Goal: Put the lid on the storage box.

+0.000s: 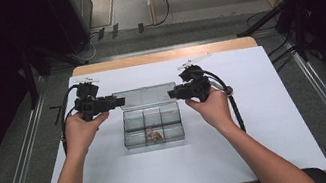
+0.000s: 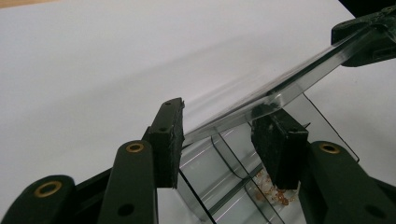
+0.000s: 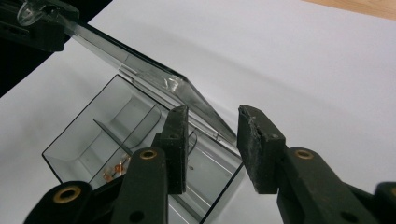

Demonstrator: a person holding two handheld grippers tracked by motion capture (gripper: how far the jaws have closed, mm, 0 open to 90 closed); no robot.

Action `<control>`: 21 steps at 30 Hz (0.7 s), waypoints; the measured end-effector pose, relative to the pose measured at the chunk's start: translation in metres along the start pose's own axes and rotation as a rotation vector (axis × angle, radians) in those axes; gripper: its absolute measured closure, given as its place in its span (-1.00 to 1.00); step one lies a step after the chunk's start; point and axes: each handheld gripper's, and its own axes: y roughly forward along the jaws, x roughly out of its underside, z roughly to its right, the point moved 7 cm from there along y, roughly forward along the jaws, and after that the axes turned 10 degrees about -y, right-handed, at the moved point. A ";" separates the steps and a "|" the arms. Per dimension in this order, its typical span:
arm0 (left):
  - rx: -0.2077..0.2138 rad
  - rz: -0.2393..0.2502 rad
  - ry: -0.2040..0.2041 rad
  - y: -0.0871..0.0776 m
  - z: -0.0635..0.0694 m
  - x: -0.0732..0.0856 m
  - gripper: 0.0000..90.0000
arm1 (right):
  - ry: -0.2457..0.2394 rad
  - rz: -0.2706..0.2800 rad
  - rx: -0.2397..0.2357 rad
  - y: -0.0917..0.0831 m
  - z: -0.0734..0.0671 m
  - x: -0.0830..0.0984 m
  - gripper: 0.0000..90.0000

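Centre of the high view: clear compartment box (image 1: 152, 126) on the white desk (image 1: 257, 120), lid (image 1: 145, 96) raised. Your left claw (image 1: 122, 100) and right claw (image 1: 170, 93) stand part-open at the lid's ends, edge between pads; grip uncertain. Small orange bits (image 1: 154, 135) sit in a front compartment.

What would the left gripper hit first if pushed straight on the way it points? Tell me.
The left gripper points along the raised clear plastic lid of the clear compartment box. The lid's edge already lies between its jaws, so it would meet that first; beyond it, likely the right gripper at the far end.
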 end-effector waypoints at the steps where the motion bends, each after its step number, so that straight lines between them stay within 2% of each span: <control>1: -0.001 0.002 0.003 0.000 0.001 0.000 0.22 | -0.005 -0.003 -0.001 -0.001 -0.001 0.000 0.45; 21: -0.009 -0.010 0.026 -0.004 0.007 0.012 0.17 | -0.015 -0.010 -0.009 -0.008 -0.009 0.006 0.45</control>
